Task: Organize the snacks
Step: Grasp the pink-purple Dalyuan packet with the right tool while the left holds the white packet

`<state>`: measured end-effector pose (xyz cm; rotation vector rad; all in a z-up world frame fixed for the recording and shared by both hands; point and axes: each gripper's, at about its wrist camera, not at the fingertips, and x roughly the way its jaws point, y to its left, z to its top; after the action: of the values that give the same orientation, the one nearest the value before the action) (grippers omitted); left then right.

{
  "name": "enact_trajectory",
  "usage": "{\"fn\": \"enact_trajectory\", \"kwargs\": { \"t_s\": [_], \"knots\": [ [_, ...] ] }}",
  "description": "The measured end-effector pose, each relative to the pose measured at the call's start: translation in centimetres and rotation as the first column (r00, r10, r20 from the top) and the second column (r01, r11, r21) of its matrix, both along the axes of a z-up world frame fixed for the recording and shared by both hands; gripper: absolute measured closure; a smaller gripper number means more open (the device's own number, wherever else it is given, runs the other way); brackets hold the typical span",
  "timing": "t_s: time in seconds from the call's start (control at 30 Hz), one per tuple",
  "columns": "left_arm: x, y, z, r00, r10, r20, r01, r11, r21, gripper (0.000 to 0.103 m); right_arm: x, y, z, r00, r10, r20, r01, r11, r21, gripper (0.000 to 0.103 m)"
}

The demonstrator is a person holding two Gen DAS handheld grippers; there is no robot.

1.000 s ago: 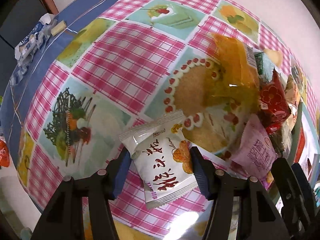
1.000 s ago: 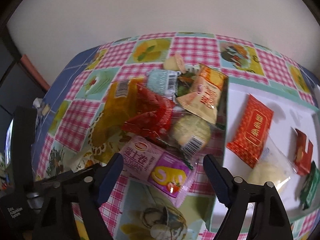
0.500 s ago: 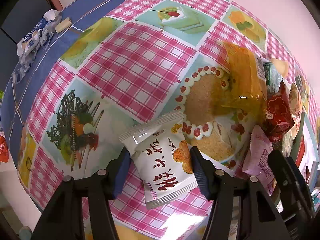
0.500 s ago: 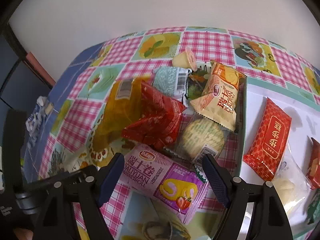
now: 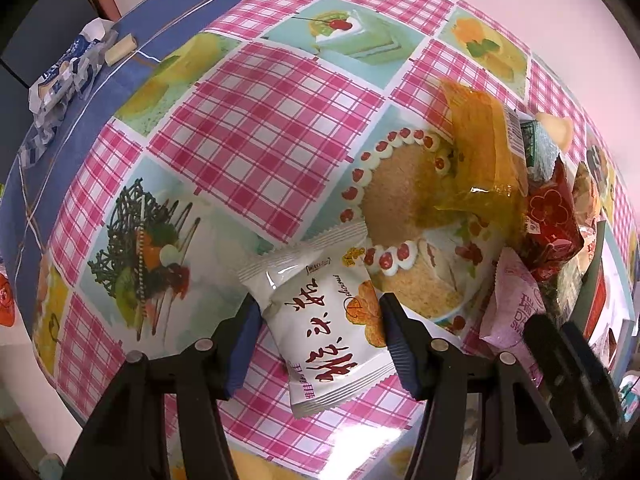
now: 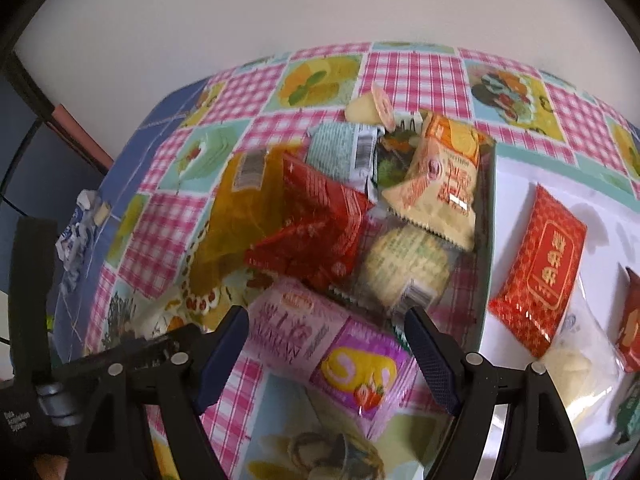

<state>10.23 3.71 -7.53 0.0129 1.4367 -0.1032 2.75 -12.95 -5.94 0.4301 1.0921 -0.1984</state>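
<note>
Left claw (image 5: 320,330) is clamped on a white snack packet (image 5: 320,320), one blue pad on each side of it. The packet has dark red brush-style Chinese characters, a small cursive "Delicious" and a pastry picture; it sits over the checked dessert-print cloth on the bench (image 5: 256,128).

Right claw (image 6: 326,350) is spread wide and gripping nothing, its pads on either side of a pink swiss-roll packet (image 6: 328,352). That one has large Chinese characters, some Latin lettering too blurred to read, and a roll-and-strawberry picture. It lies flat on the cloth at the near edge of the snack pile.

In the pile behind it:
- a red packet (image 6: 316,232), resting partly on a see-through orange bag (image 6: 240,216) with a barcode sticker
- a clear-wrapped round cake (image 6: 404,268) with green print
- a cream-and-orange packet (image 6: 440,184), text unreadable
- a pale green-white packet (image 6: 344,152) with a barcode
- a small jelly cup (image 6: 370,108) at the far side

To the right, a white tray (image 6: 516,176) holds a red packet with gold characters (image 6: 540,272) and a clear bag of pale snacks (image 6: 576,364).
</note>
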Motion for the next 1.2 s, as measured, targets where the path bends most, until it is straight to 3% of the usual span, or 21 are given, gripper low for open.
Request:
{"fn": "enact_trajectory", "kwargs": {
  "t_s": [0.2,0.5,0.7,0.93,1.2],
  "knots": [
    [0.1,-0.2,-0.2,1.000,-0.002,-0.004,0.002,1.000,-0.006,0.042,-0.8,0.1,-0.9,0.997,-0.025,-0.072,0.030,0.998,0.060,0.020],
    [0.1,-0.1,0.0,1.000,0.000,-0.007,0.000,1.000,-0.013,0.042,-1.9,0.9,-0.7,0.997,0.006,-0.076,0.010,0.978,0.210,0.020],
    [0.1,0.0,0.0,1.000,-0.001,-0.009,0.000,1.000,-0.025,0.042,-1.5,0.1,0.3,0.999,-0.024,-0.035,0.028,0.995,0.096,0.020],
    [0.4,0.7,-0.1,1.000,0.019,-0.009,-0.019,1.000,-0.024,0.042,0.5,1.7,0.2,0.992,0.122,-0.017,-0.123,0.991,-0.061,0.021],
    [0.3,1.0,0.0,1.000,0.026,-0.013,-0.026,0.999,-0.032,0.042,1.0,2.6,-1.3,0.982,0.188,-0.017,-0.188,0.980,-0.059,0.021]
  ]
}}
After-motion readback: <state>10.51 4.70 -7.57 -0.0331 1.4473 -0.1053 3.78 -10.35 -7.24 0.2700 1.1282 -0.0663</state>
